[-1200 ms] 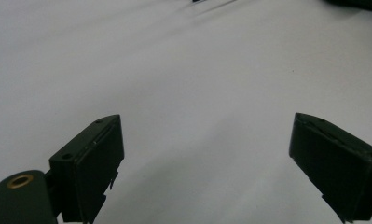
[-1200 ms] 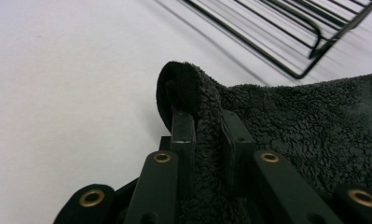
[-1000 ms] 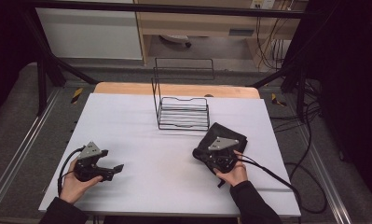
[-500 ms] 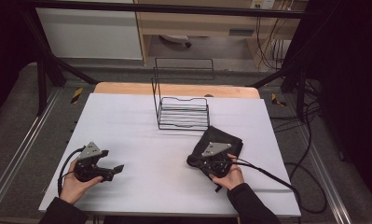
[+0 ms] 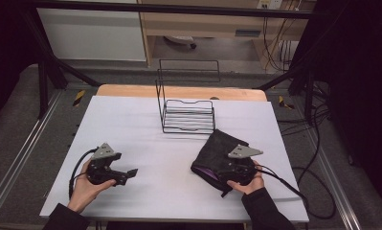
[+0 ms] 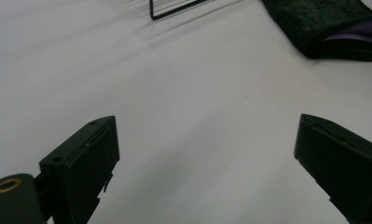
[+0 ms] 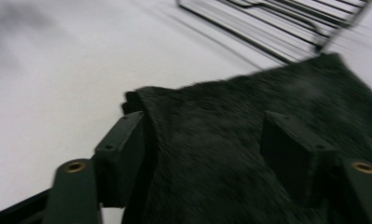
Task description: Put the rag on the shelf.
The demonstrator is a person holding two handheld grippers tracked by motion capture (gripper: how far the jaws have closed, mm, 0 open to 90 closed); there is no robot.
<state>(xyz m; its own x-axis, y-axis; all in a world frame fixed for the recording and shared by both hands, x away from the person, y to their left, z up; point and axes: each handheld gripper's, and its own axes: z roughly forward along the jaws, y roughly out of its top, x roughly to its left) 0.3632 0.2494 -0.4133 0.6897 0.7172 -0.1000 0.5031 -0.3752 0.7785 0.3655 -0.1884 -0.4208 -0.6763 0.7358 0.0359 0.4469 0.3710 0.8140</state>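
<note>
Dark, soft-napped cloth (image 5: 217, 148) folded on the white tabletop (image 5: 131, 124), purple lining showing at its near edge. Lies just in front of the wire rack (image 5: 187, 115), toward the right side. Right gripper (image 7: 202, 154) fingers just opened, standing apart over the cloth; pads apparently not pressing, though blurred. Left gripper (image 6: 207, 154) fingers wide, nothing between, well apart from the cloth. Broad bare surface across the left half and the front edge.

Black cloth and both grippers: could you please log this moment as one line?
right gripper: jaws just opened, astride black cloth | left gripper: open, nothing between | wire rack: behind cloth
</note>
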